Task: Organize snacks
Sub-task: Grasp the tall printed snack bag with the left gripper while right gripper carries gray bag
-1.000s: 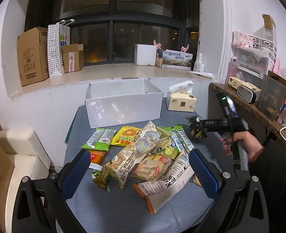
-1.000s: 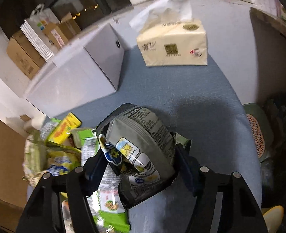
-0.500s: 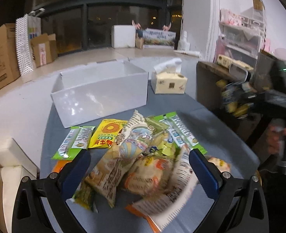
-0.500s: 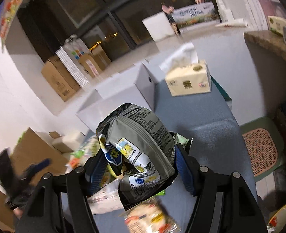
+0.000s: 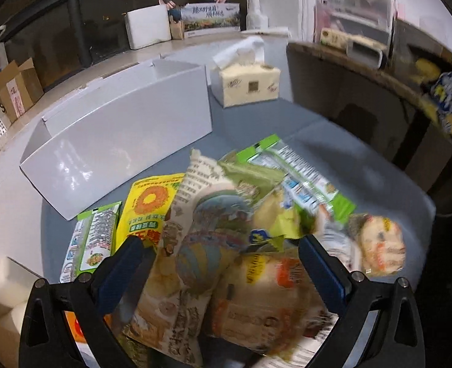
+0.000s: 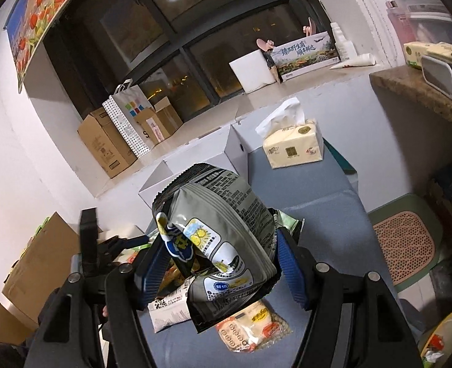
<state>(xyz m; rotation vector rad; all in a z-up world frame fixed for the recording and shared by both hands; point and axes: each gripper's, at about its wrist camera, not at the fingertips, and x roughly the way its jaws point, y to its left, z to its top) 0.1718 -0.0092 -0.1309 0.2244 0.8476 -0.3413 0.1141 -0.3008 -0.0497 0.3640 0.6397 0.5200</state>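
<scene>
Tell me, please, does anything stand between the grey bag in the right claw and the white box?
Nothing visible does. The grey bag hangs above the table in the right claw, and the white box lies open-topped just behind it.

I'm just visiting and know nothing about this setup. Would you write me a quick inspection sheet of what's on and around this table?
Surface: blue-grey padded tabletop, mostly covered.
Job's things: heap of snack packets; grey foil snack bag; open white rectangular box, inside not visible.
Clutter: cream tissue box on the table.
Grippers: right gripper shut on the grey bag, held above the table; left gripper open over the heap, gripping nothing.
Cables: nothing seen on the table.
Surroundings: dark window, brown cardboard boxes on the sill, wooden shelf.
</scene>
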